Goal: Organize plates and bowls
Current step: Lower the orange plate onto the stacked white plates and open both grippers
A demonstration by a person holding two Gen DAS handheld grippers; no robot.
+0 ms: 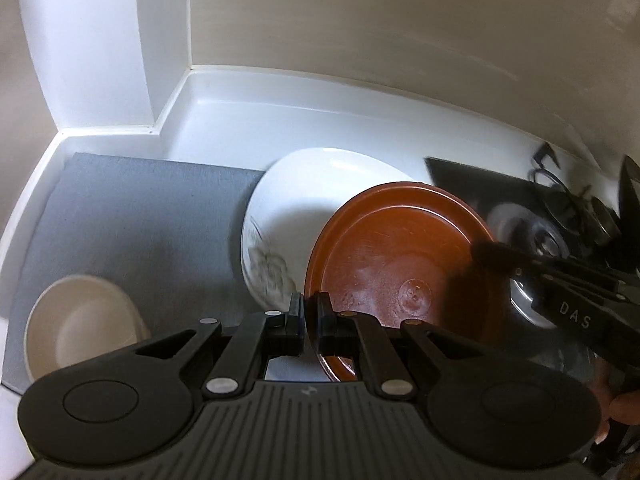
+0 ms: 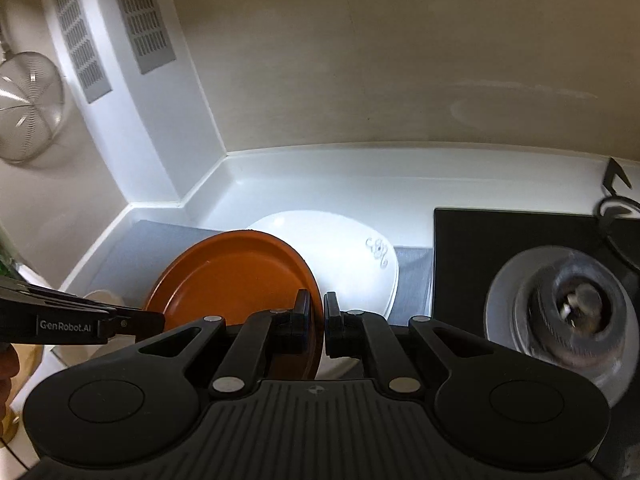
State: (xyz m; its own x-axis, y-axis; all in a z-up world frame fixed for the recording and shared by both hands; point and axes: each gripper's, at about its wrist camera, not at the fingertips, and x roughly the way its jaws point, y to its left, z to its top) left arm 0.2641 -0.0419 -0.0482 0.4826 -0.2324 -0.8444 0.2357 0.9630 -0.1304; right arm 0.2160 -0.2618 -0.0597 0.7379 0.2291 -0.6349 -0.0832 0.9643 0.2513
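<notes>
Gripping: brown plate (image 1: 400,256) is pinched at opposite rims by left gripper (image 1: 309,322) and right gripper (image 2: 318,322)
Below: white plate (image 1: 296,208), grey mat (image 1: 140,216)
Bowl (image 1: 80,328): left on mat

A grey mat (image 1: 140,216) lies on the white tabletop (image 2: 320,184), which is set into a wall corner. To its right sits a black stove (image 2: 480,248) with a silver burner (image 2: 568,304). Grey vents (image 2: 140,12) and a wire strainer (image 2: 28,108) are on the left wall.

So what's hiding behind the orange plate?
A white plate with a flower pattern, lying on the gray mat. The orange plate covers part of it, so that part can't be seen.
</notes>
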